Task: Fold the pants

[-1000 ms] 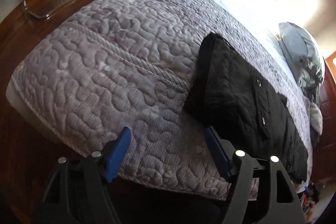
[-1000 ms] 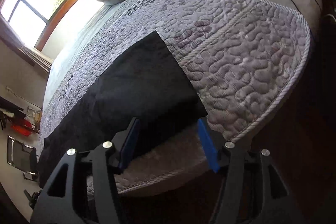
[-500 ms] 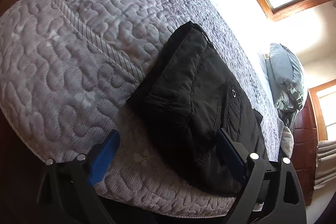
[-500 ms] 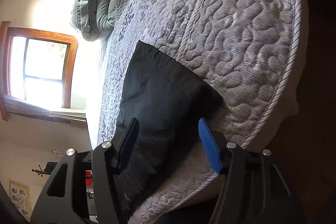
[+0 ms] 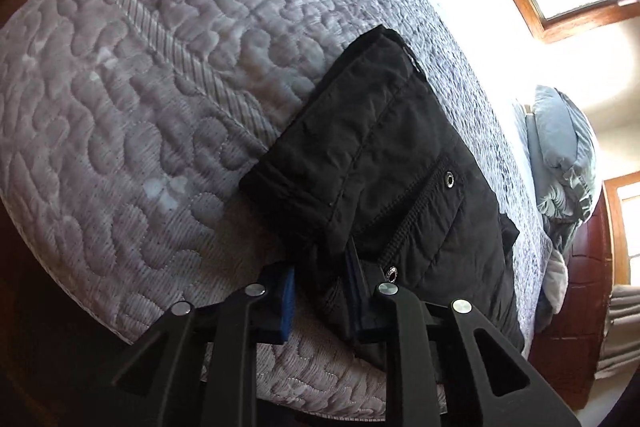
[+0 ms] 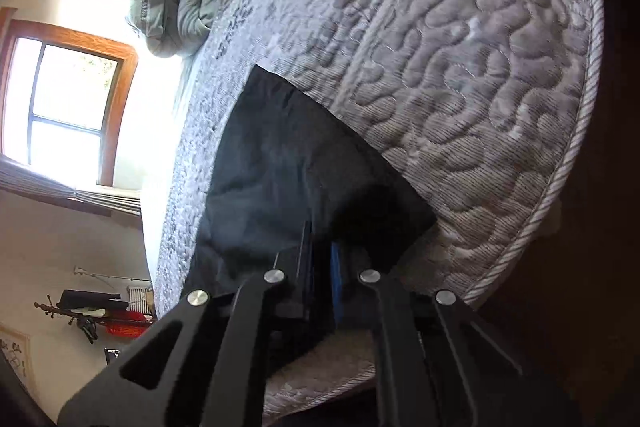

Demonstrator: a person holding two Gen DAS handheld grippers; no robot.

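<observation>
Grey quilted bed (image 5: pixel 140 99) fills both views. Black pants (image 5: pixel 392 163) lie along its near edge, center-right in left wrist view, center in right wrist view. Left gripper (image 5: pixel 322 291), bottom center, jaws just closed, clamped on waistband edge. Right gripper (image 6: pixel 322 279), bottom center, jaws just closed, clamped on pants fabric.
</observation>
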